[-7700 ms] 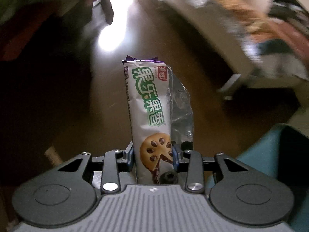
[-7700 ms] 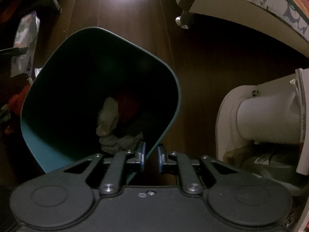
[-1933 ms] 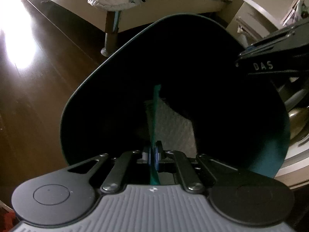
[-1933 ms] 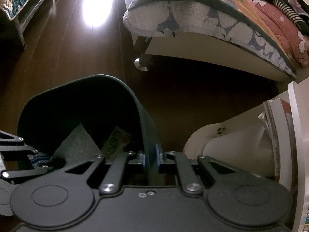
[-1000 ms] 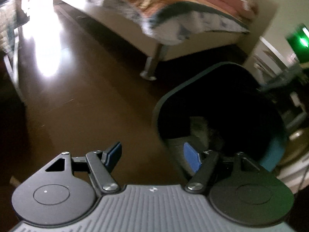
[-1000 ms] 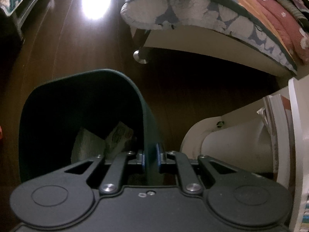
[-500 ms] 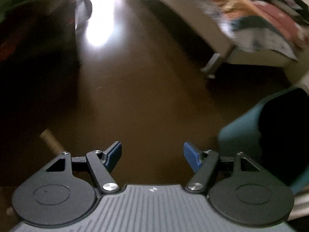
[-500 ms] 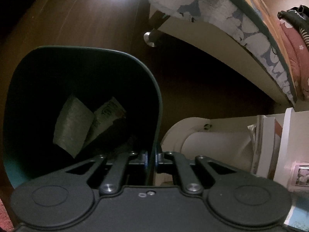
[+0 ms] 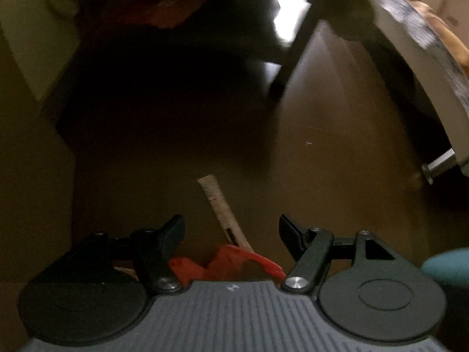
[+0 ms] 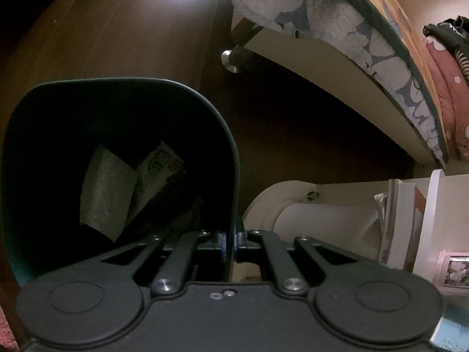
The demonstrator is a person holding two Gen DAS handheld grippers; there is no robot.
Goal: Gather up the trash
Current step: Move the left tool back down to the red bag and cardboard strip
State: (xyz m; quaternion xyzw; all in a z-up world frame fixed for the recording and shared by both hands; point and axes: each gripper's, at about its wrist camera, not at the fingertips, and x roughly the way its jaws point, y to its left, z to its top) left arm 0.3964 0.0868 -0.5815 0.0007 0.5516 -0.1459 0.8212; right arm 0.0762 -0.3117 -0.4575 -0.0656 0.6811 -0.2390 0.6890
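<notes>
My left gripper [image 9: 231, 228] is open and empty over the dark wood floor. A thin pale strip of trash [image 9: 221, 208] lies on the floor between its fingers, and a crumpled red wrapper [image 9: 225, 265] lies just below them. My right gripper [image 10: 231, 239] is shut on the rim of the teal trash bin [image 10: 231, 158]. Inside the bin lie a white tissue [image 10: 107, 195] and the green-lettered biscuit wrapper [image 10: 158, 170]. A corner of the bin [image 9: 445, 265] shows at the right edge of the left wrist view.
A bed with a patterned quilt [image 10: 351, 44] stands to the right on a metal leg [image 10: 231, 57]. A white shelf with books [image 10: 398, 220] is at the right. A dark chair leg [image 9: 293, 55] and dark furniture stand ahead of the left gripper.
My left gripper let go of the bin rim, opened and swung left, away from the bin, down toward the strip and red wrapper. My right gripper still holds the bin rim.
</notes>
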